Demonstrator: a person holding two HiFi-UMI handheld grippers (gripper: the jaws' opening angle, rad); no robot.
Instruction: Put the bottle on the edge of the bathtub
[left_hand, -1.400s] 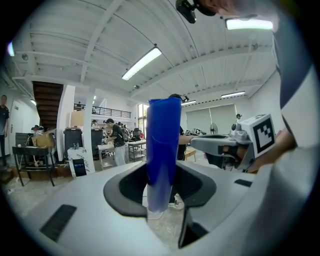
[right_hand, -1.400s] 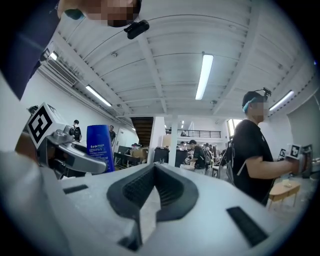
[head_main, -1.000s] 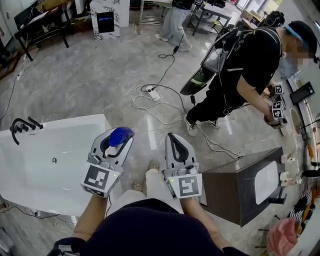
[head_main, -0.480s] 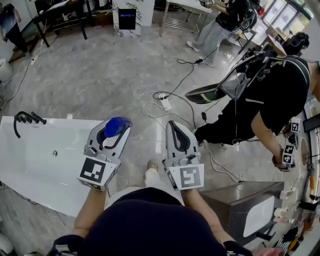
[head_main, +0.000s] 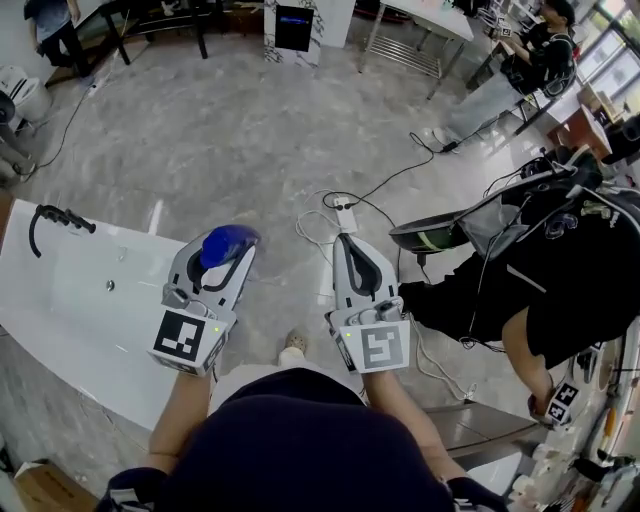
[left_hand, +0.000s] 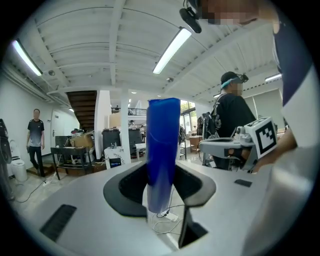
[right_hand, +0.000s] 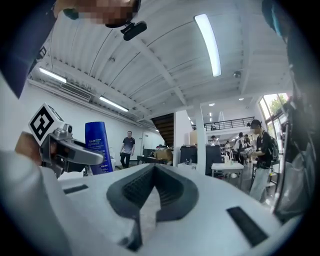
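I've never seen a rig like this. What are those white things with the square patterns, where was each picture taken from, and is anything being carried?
There is no robot here. A person holds a white two-jaw clamp, called a gripper, in each hand, and the patterned cubes are part of the grippers. The picture from above comes from a camera on the person's head, looking down at the grey marble floor. The other two pictures come from cameras riding on each gripper, looking along its jaws. The left gripper is clamped on a tall blue plastic bottle. The right gripper is closed and empty. At the left stands a white bathtub with a black tap.
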